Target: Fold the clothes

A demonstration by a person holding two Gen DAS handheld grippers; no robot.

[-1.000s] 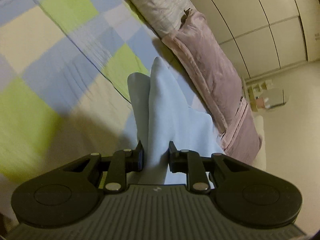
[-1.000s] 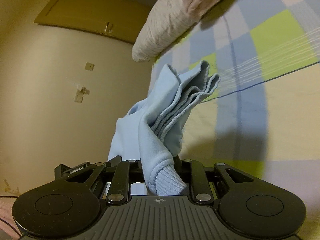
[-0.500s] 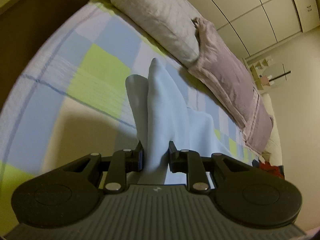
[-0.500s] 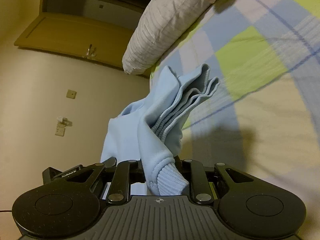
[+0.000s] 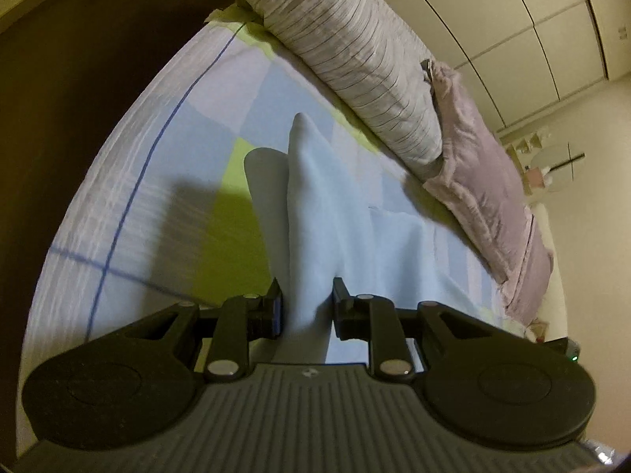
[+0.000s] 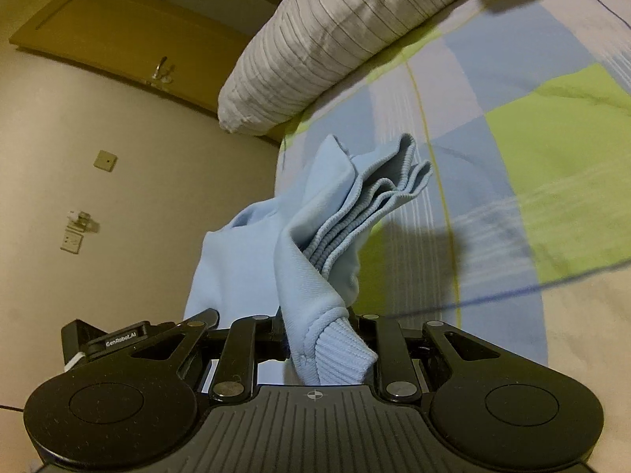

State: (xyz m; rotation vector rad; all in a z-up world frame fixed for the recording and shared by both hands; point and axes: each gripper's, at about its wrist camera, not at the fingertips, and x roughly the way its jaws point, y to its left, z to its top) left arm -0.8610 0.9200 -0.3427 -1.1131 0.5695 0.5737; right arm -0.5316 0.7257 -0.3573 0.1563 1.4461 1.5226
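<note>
striped pillow (image 5: 355, 63), pink blanket (image 5: 485, 181), checked bedsheet (image 6: 512, 126)

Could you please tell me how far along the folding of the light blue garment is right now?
Done: the light blue garment is already bunched in layers. In hand: the left gripper and right gripper are both shut on it above the checked bedspread. Left: laying it down and finishing the fold.
</note>
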